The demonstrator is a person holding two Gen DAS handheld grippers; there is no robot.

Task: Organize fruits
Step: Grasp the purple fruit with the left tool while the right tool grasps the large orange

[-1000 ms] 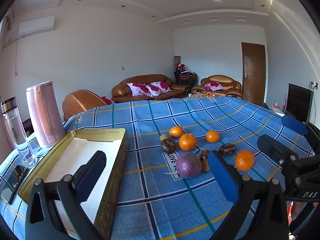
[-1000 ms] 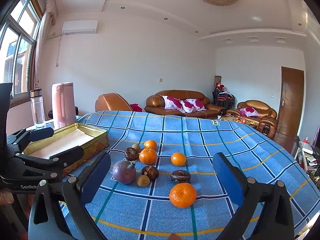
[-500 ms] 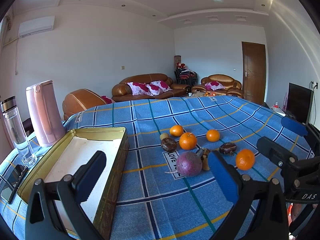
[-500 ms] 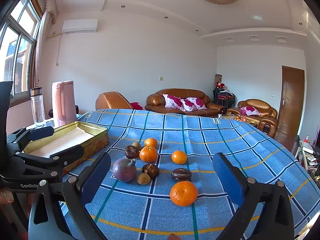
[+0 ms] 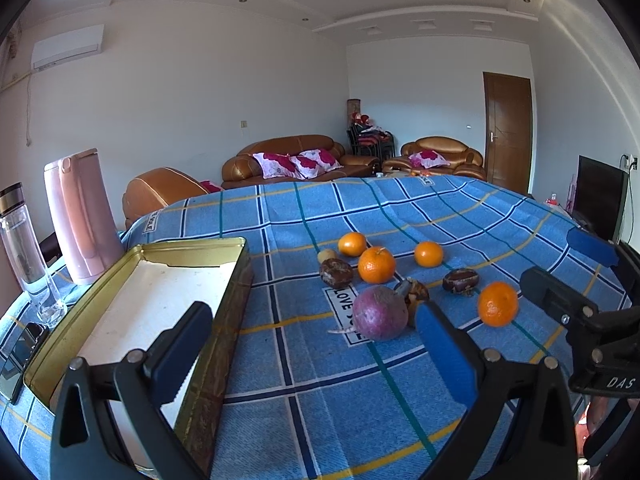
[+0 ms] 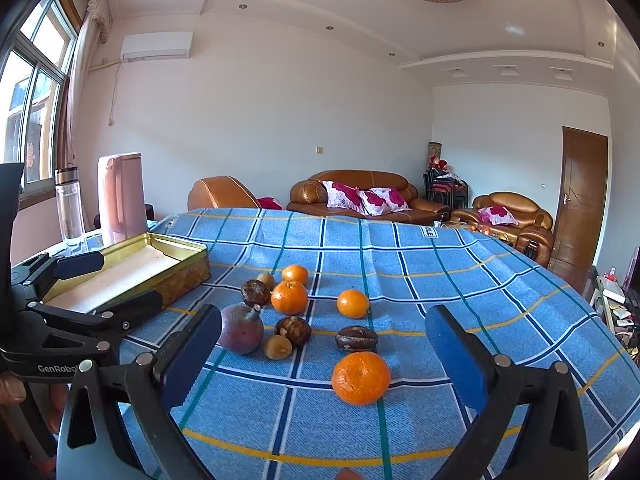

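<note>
Nothing is picked yet: both the left hand-held gripper point(image 5: 308, 340) and right hand-held gripper point(image 6: 324, 344) gape wide and empty, so next the right should close on the near orange point(image 6: 361, 377) for the gold tin point(image 6: 176, 258) at far left.

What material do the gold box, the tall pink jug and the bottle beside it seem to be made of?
The gold box looks like thin sheet metal: glossy rim, rolled edges, printed sides. The pink jug has a smooth satin skin, plastic or coated metal; I cannot tell which. The bottle is transparent, glass or clear plastic, with a metallic-looking cap.
</note>
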